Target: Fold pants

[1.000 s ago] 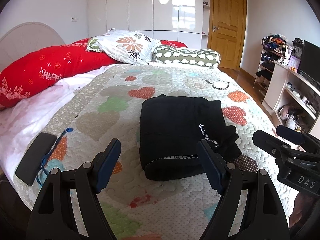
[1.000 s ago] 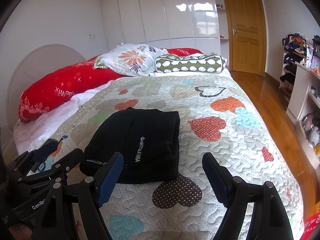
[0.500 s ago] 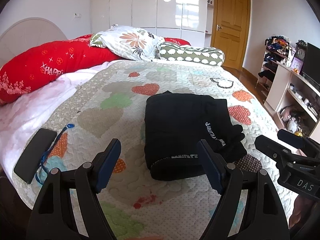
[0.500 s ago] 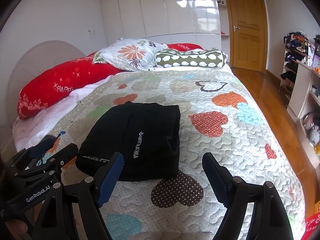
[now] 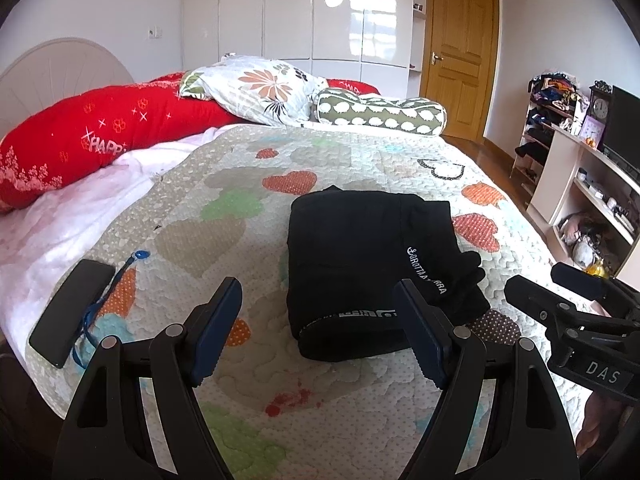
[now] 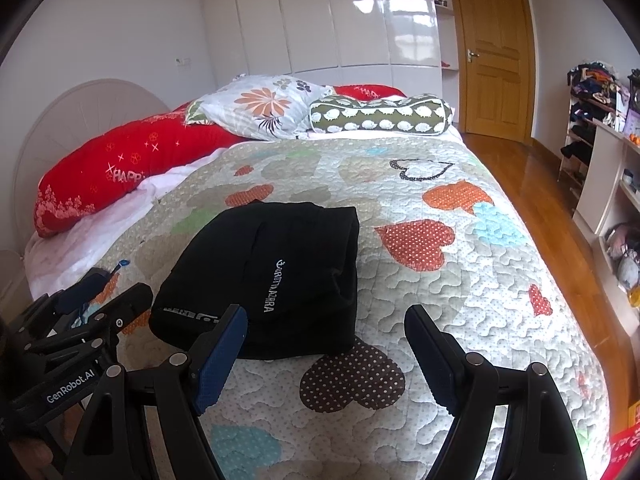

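Observation:
The black pants (image 5: 368, 264) lie folded into a compact bundle on the heart-patterned quilt (image 5: 240, 216), white lettering on top. They also show in the right wrist view (image 6: 276, 276). My left gripper (image 5: 320, 328) is open and empty, held above the quilt just in front of the bundle. My right gripper (image 6: 326, 356) is open and empty, in front of the bundle's right corner. Each gripper shows at the edge of the other's view: the right gripper in the left wrist view (image 5: 560, 304), the left gripper in the right wrist view (image 6: 92, 320).
A black phone (image 5: 70, 316) with a blue strap lies near the quilt's left edge. Red (image 5: 92, 136), floral (image 5: 260, 88) and green (image 5: 380, 114) pillows lie at the head. Shelves (image 5: 592, 200) and a wooden floor (image 6: 532, 184) are to the right.
Both grippers have drawn back and up a little from the folded pants. The pants have not moved.

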`<action>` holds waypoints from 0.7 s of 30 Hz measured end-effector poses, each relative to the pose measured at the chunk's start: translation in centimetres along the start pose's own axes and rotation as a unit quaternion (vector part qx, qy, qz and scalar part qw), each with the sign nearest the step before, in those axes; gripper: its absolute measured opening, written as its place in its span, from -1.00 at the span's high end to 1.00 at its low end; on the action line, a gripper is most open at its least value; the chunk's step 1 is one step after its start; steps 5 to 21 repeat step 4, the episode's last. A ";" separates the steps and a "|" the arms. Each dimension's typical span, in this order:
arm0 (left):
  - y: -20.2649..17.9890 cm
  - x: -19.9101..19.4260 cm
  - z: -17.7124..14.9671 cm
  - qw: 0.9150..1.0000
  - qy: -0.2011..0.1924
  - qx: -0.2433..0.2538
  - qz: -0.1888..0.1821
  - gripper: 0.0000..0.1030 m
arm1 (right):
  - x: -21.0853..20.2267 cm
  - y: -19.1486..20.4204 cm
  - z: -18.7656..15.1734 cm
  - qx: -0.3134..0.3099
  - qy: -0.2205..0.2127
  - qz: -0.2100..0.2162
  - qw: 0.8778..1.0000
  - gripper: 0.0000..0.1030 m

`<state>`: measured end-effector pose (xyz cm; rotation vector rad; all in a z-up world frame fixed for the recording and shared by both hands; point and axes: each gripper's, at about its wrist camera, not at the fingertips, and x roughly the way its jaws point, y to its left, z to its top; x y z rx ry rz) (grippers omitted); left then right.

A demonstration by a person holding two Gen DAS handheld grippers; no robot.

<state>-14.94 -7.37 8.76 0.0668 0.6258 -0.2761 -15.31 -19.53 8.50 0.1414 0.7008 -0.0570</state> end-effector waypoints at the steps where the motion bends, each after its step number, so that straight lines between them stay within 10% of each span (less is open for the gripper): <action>1: -0.1 -0.1 -0.1 1.000 -0.006 0.004 0.002 -0.54 | 0.0 0.0 0.0 0.000 -0.001 0.000 1.000 -0.54; 21: -0.1 -0.2 -0.1 1.000 -0.006 0.007 0.003 -0.54 | -0.3 0.0 0.0 0.000 -0.005 0.000 1.000 -0.54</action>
